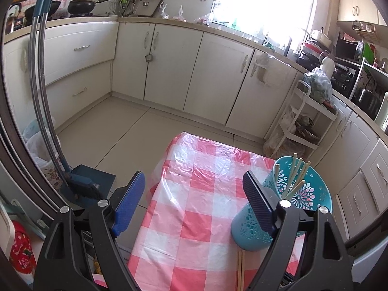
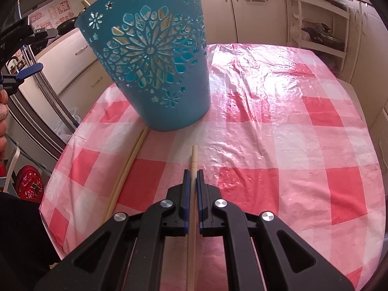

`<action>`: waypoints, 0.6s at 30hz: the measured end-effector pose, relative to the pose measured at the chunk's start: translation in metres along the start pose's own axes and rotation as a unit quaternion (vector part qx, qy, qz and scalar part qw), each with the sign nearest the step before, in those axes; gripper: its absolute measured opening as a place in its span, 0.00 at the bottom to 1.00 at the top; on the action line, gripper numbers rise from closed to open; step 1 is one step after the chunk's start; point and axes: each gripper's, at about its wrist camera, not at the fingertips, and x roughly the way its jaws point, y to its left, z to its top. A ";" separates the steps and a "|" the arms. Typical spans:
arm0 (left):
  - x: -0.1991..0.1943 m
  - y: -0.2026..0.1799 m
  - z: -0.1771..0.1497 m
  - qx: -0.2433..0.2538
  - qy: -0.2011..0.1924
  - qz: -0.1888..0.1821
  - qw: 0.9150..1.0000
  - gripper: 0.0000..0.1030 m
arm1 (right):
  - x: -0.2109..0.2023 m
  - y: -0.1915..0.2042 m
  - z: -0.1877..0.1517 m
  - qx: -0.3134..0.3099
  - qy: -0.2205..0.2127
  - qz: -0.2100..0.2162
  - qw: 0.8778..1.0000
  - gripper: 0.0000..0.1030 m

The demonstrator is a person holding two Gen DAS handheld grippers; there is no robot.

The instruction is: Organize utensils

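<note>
A teal cut-out utensil holder [image 2: 155,68] stands on the red-and-white checked table [image 2: 278,145]. It also shows in the left wrist view [image 1: 286,201], with several pale chopsticks [image 1: 297,169] standing in it. My right gripper [image 2: 193,172] is shut on one pale chopstick [image 2: 194,157], which points toward the holder just above the cloth. Two more chopsticks [image 2: 126,169] lie side by side on the cloth left of it, and they show in the left wrist view [image 1: 240,269]. My left gripper [image 1: 194,189] is open and empty, above the table's left part, next to the holder.
The table's left edge [image 1: 155,194] drops to a tiled floor. A dustpan and brush [image 1: 82,186] stand on the floor at the left. A white rack [image 1: 303,121] stands beyond the table, by the cabinets.
</note>
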 end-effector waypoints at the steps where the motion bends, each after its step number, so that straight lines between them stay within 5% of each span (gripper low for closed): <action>1: 0.000 0.000 0.000 0.000 0.000 0.000 1.000 0.77 | -0.001 -0.001 0.000 0.002 -0.002 0.000 1.000 0.06; 18: 0.004 0.006 -0.001 -0.007 0.007 0.005 1.000 0.77 | -0.021 -0.008 0.005 0.024 -0.028 0.018 0.999 0.06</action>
